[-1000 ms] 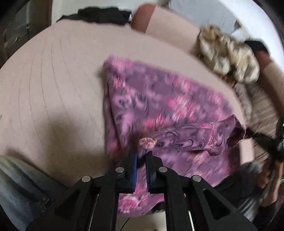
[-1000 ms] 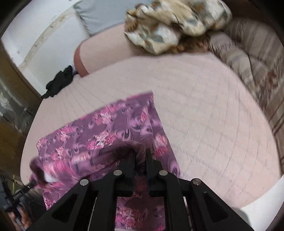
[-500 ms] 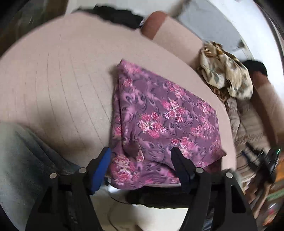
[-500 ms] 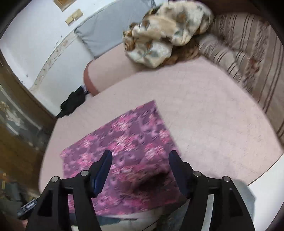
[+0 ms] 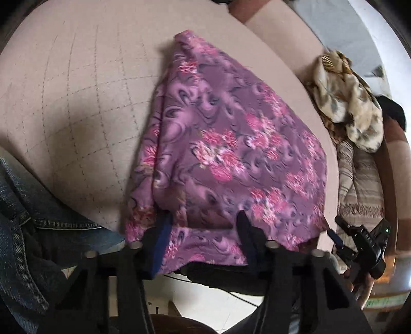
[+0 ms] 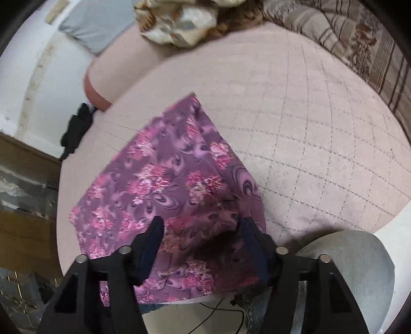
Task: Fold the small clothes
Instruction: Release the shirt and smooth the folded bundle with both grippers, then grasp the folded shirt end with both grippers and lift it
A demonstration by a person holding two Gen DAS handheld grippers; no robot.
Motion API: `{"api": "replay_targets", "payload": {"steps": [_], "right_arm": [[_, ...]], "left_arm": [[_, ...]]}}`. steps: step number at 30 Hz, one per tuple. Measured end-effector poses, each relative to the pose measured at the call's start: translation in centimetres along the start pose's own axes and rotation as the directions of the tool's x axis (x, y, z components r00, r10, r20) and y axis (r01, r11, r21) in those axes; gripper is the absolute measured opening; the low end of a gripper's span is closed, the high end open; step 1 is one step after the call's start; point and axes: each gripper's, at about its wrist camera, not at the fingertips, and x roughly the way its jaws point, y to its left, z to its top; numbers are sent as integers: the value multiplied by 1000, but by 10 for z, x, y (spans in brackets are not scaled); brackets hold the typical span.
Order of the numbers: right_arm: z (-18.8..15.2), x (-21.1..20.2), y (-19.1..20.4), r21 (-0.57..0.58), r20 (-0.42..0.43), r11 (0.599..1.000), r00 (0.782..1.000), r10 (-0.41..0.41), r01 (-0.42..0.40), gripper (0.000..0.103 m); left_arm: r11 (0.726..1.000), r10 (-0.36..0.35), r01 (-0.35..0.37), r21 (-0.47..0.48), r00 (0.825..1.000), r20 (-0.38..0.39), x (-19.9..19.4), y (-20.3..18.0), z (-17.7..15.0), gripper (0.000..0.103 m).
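Both my tongs — left gripper (image 5: 203,218) and right gripper (image 6: 200,226) — gape wide, gripping nothing, over the folded purple floral garment (image 5: 226,154) on the pink quilt (image 5: 77,90).

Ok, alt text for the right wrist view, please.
A purple floral cloth lies folded on a pink quilted bed, with the open right gripper over its near edge, holding nothing. A patterned bundle and a black item sit at the far side.
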Motion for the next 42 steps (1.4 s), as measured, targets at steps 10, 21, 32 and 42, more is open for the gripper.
{"api": "replay_targets", "payload": {"steps": [10, 21, 32, 42], "right_arm": [[9, 15, 5, -38, 16, 996, 996, -84, 85, 9], [-1, 31, 1, -121, -9, 969, 976, -216, 213, 8], [-7, 15, 11, -157, -11, 937, 948, -318, 312, 44], [-33, -69, 166, -462, 47, 866, 970, 240, -192, 97]], "left_arm": [[999, -1, 0, 50, 999, 32, -11, 3, -3, 10], [989, 97, -98, 107, 995, 9, 11, 17, -10, 10], [961, 143, -170, 216, 980, 134, -26, 5, -22, 57], [993, 48, -62, 98, 988, 145, -33, 22, -2, 79]]}}
